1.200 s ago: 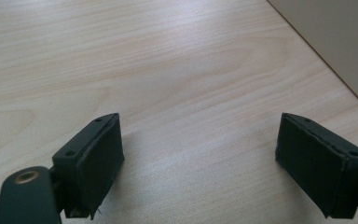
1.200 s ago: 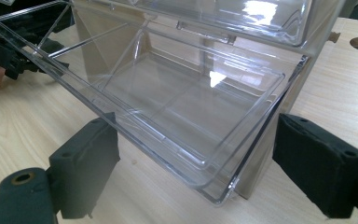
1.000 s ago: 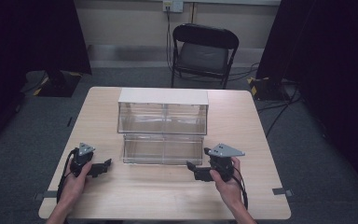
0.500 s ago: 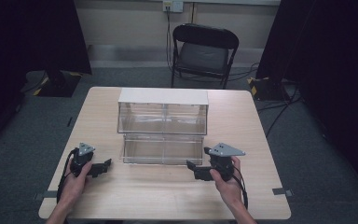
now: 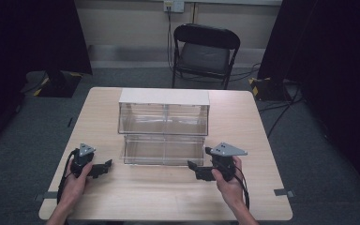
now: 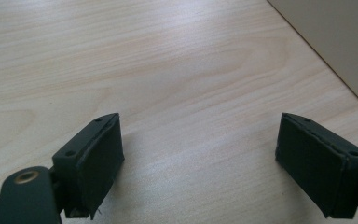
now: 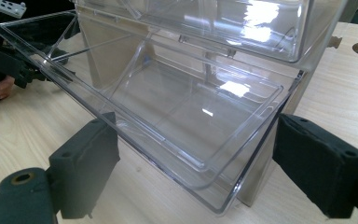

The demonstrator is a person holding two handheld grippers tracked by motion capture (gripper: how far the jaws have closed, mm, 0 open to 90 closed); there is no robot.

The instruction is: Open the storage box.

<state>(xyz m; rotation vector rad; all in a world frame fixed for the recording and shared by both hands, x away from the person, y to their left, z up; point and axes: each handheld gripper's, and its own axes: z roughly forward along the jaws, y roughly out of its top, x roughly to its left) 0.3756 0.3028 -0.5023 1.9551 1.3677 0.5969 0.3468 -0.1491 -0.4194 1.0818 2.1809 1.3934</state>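
A clear plastic drawer cabinet (image 5: 164, 112) with a white top stands mid-table. Its lower drawer (image 5: 163, 150) is pulled out toward me and looks empty. My left gripper (image 5: 104, 166) rests on the table left of the drawer, open, with bare wood between its jaws (image 6: 198, 140). My right gripper (image 5: 194, 168) sits at the drawer's front right corner, open. In the right gripper view the drawer (image 7: 168, 107) lies ahead of the spread jaws of the right gripper (image 7: 196, 144), its near corner between them. I cannot tell whether the jaws touch it.
The light wooden table (image 5: 243, 117) has free room on both sides of the cabinet. A black folding chair (image 5: 204, 51) stands behind the table's far edge. The cabinet's beige side (image 6: 331, 42) is at the upper right of the left gripper view.
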